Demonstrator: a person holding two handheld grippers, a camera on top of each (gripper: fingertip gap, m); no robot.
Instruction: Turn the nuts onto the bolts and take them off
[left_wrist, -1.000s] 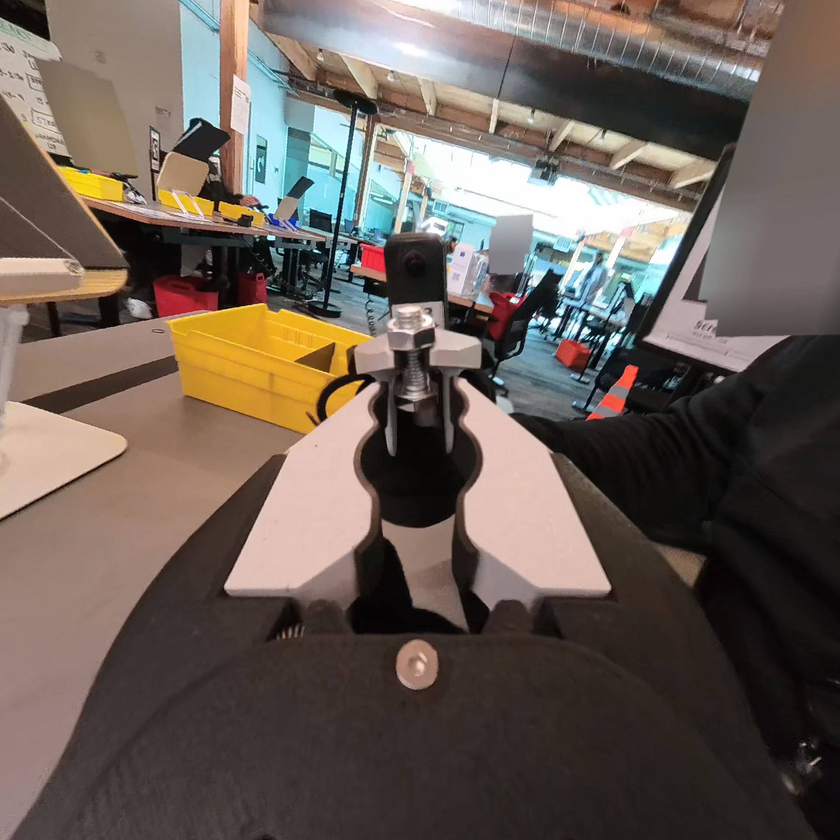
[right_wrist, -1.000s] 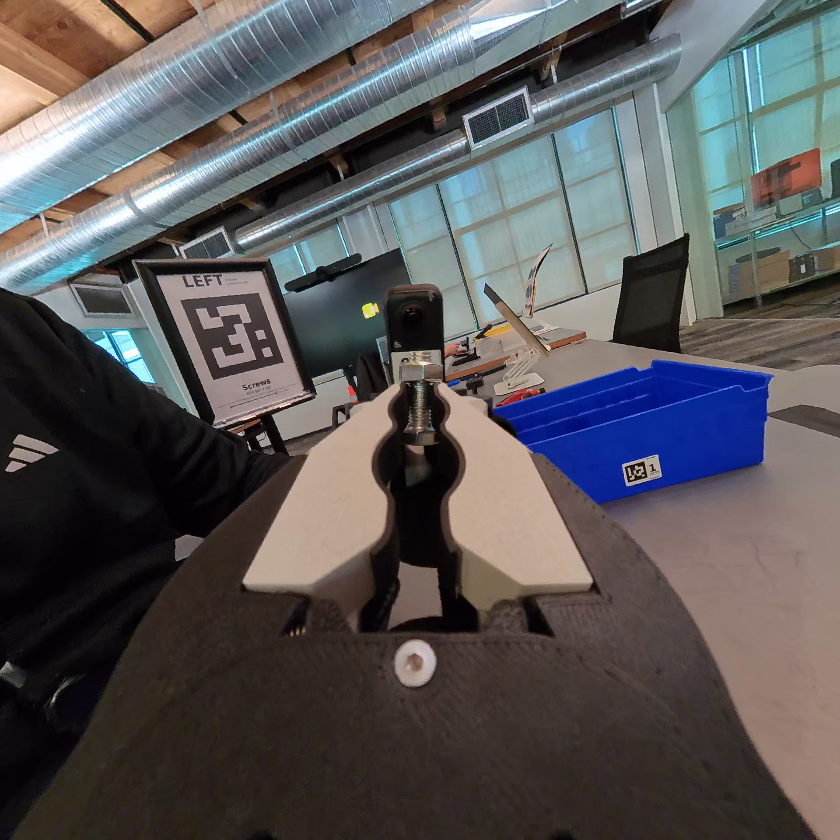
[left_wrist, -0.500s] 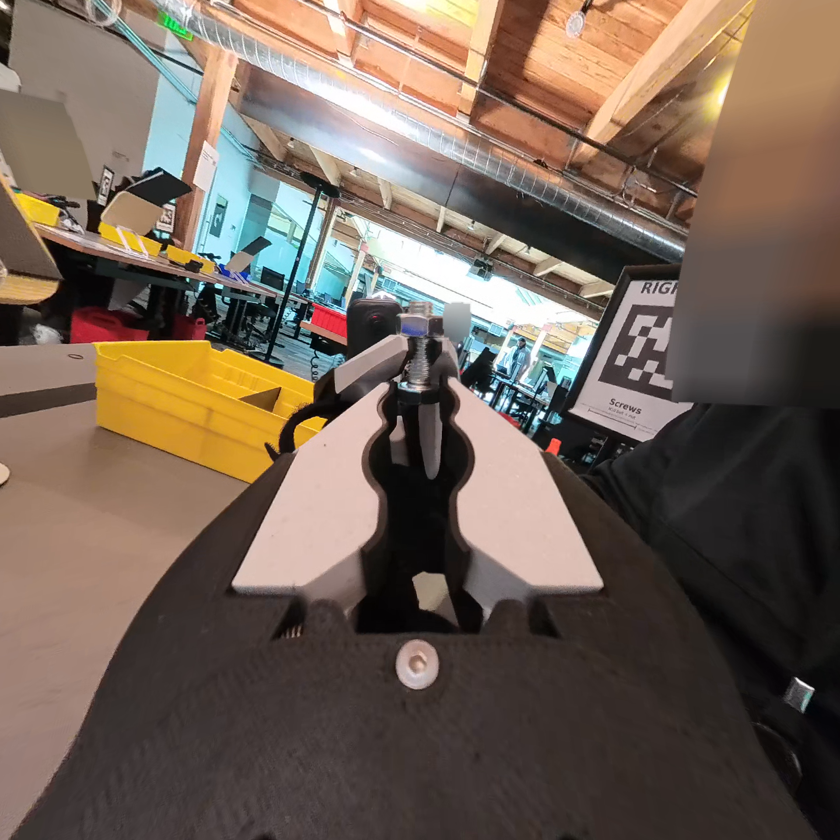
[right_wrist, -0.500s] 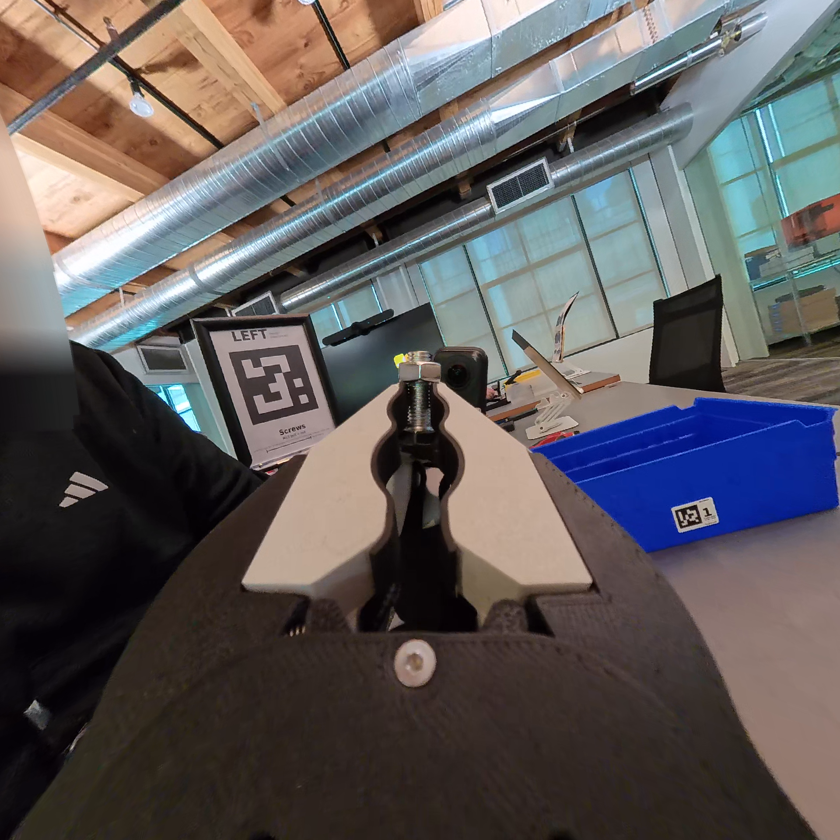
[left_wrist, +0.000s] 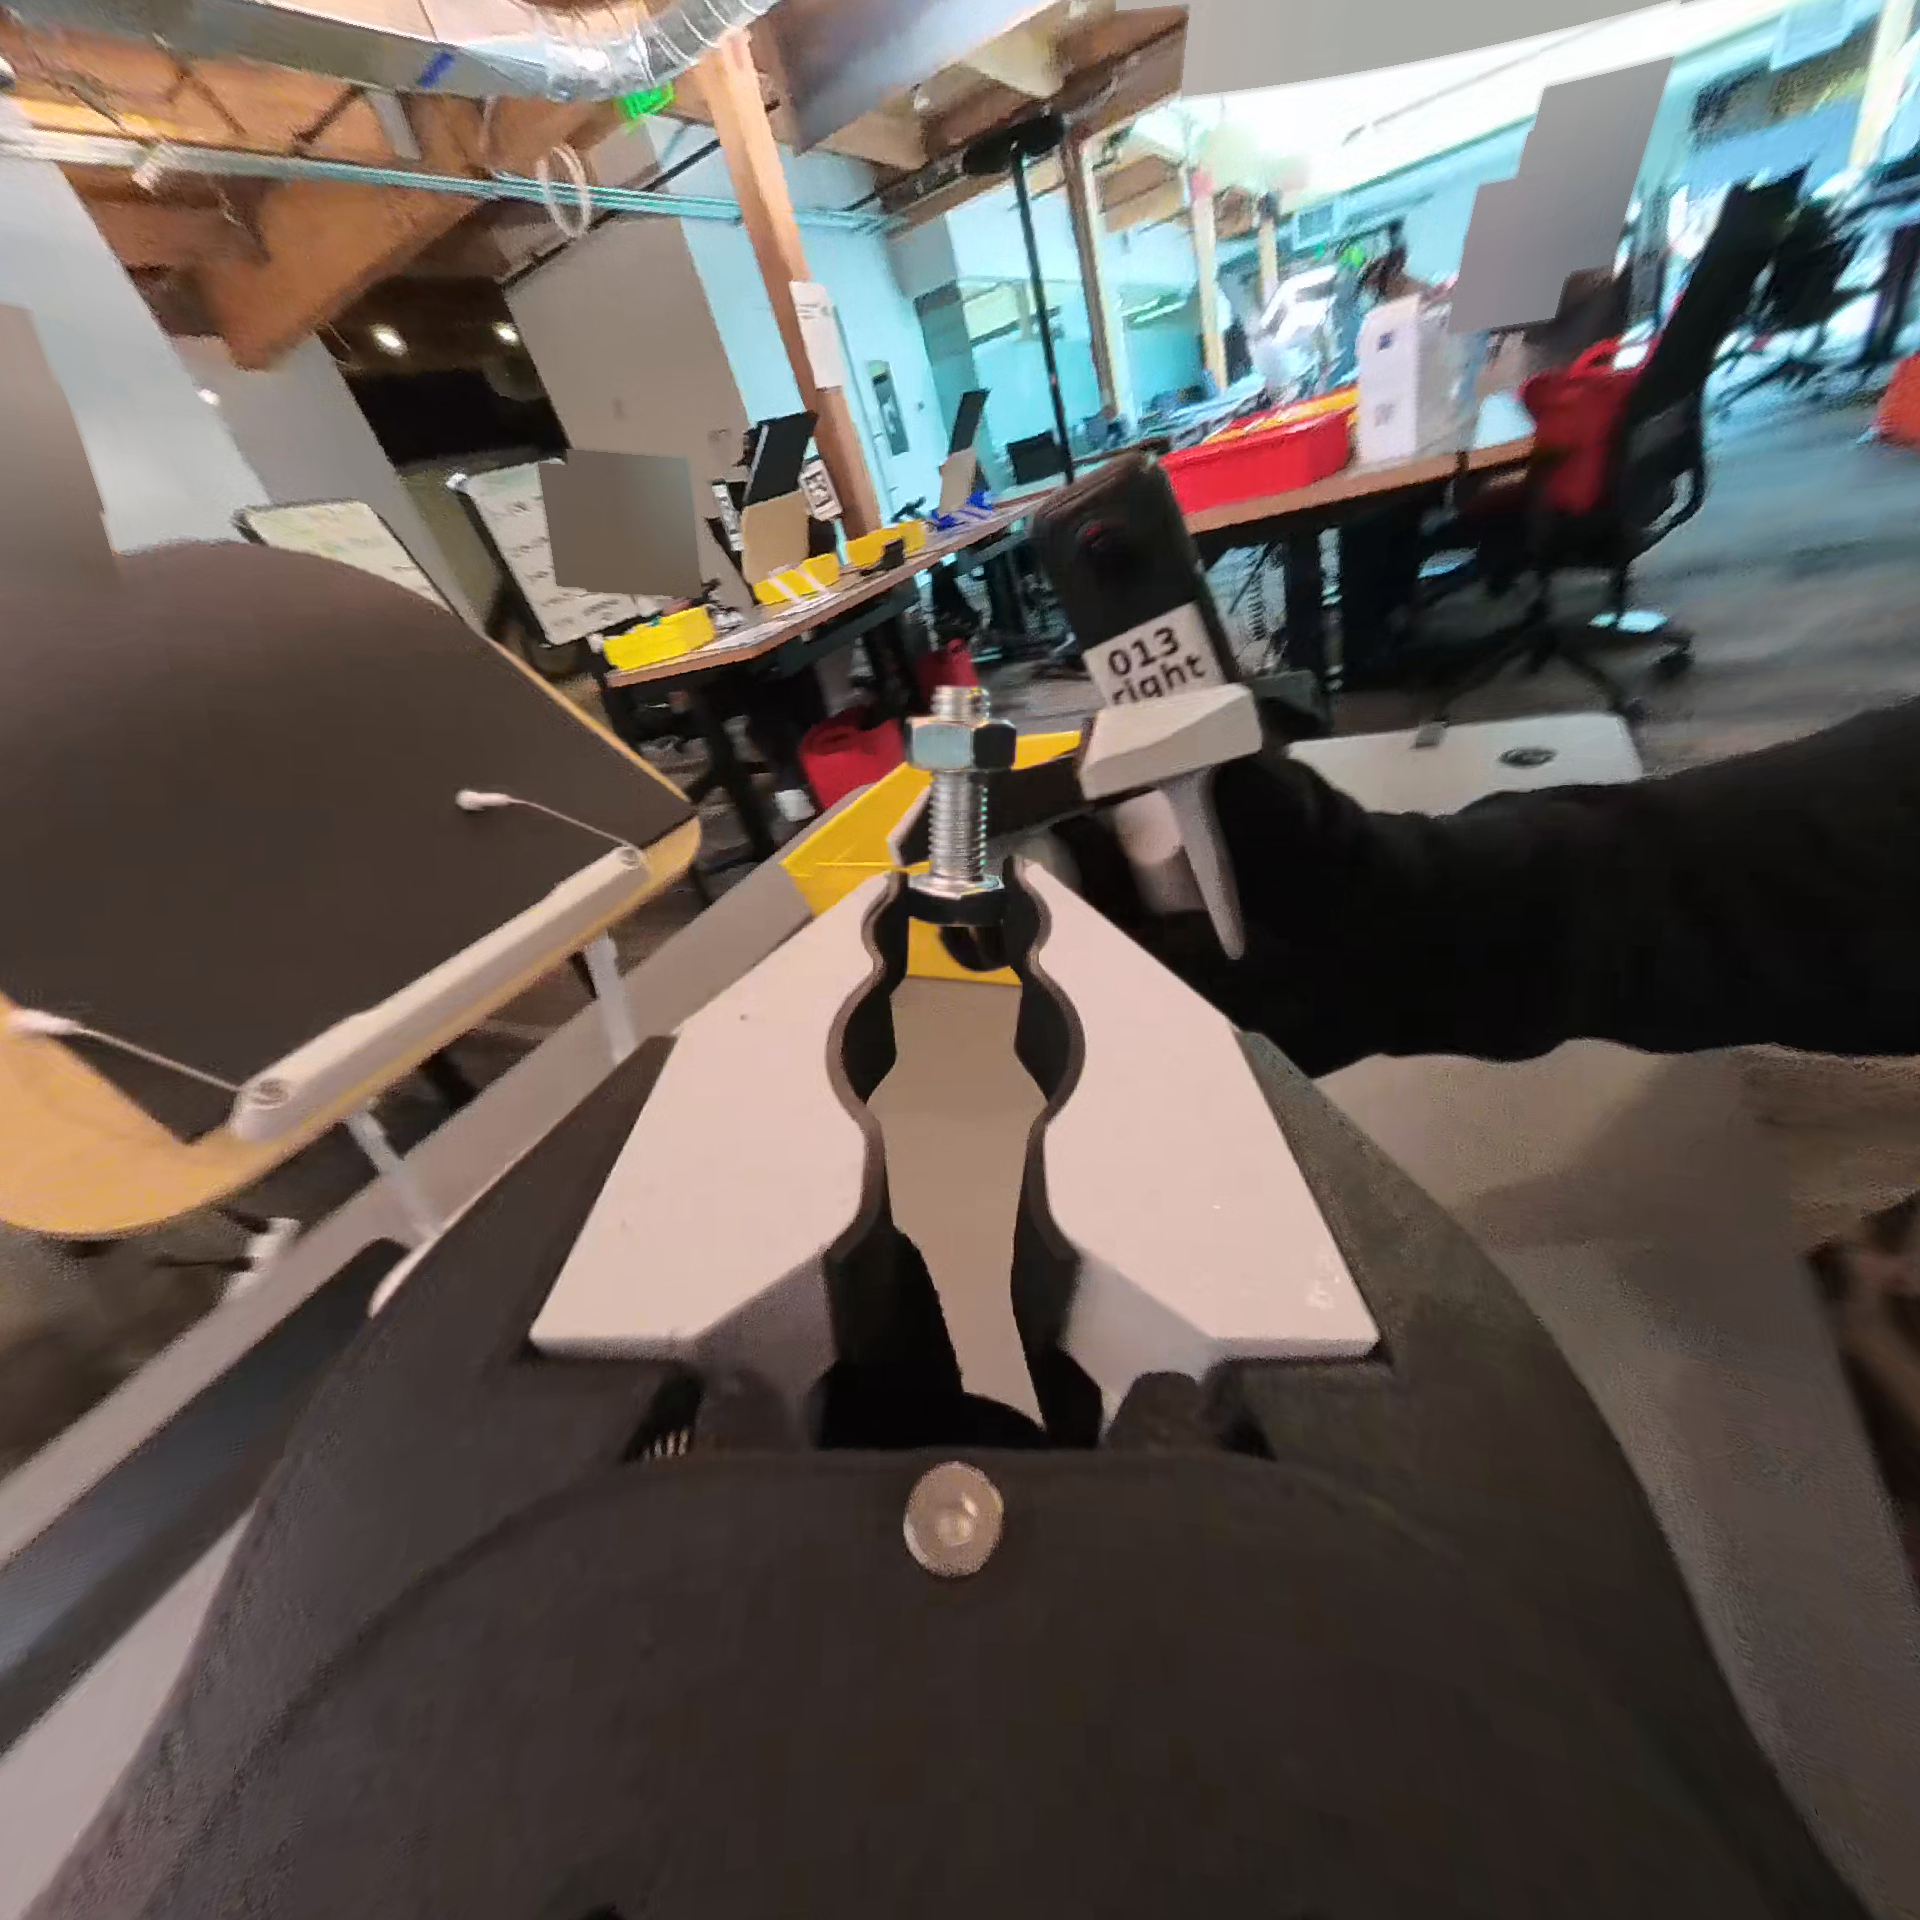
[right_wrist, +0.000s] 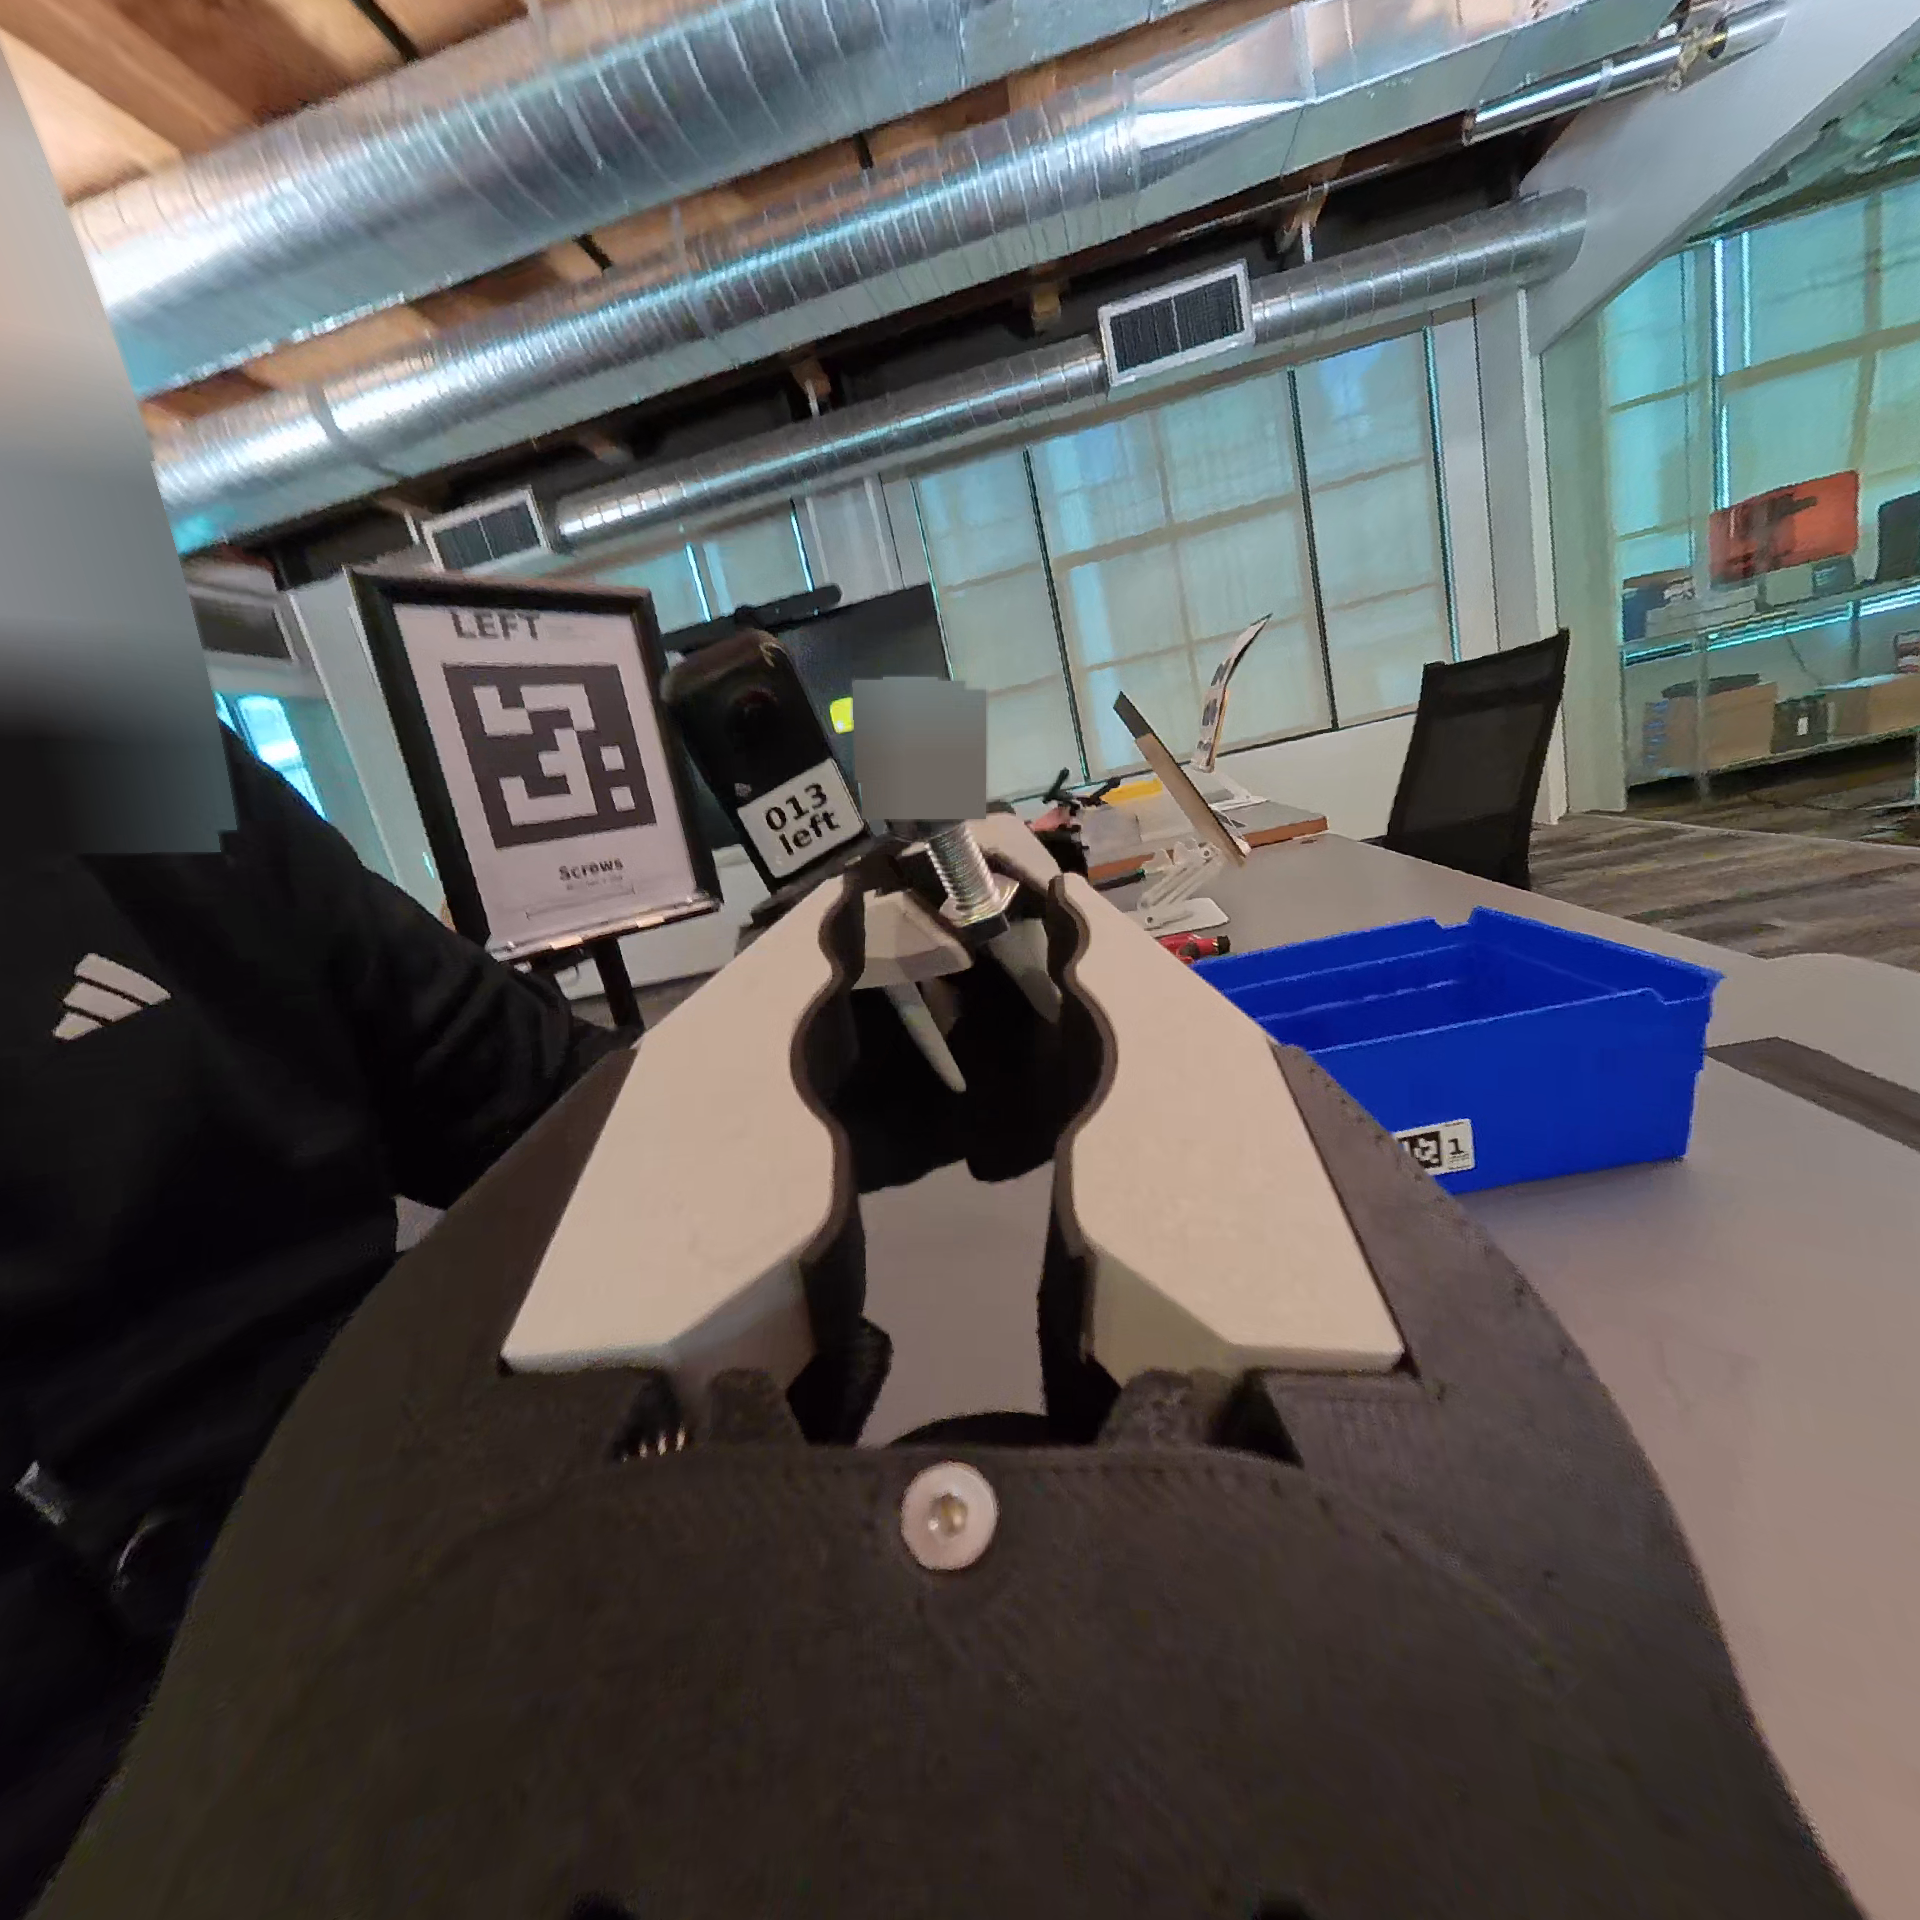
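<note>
Bolt (left_wrist: 957, 821): standing upright, head being pinched in my closed left gripper (left_wrist: 954, 906). Nut (left_wrist: 958, 744): sitting near the thread's top, my right gripper (left_wrist: 1023, 774) clamping it. Risk: cross-threading if I'm tilting while turning.

Matte black gripper bodies, pale grey fingers (left_wrist: 727, 1143).
Wavy black-lined inner edges, one silver screw (left_wrist: 953, 1518) at 6 o'clock, black sleeve (left_wrist: 1558, 883) at 3 o'clock, white-striped logo (right_wrist: 109, 995) on black top.
</note>
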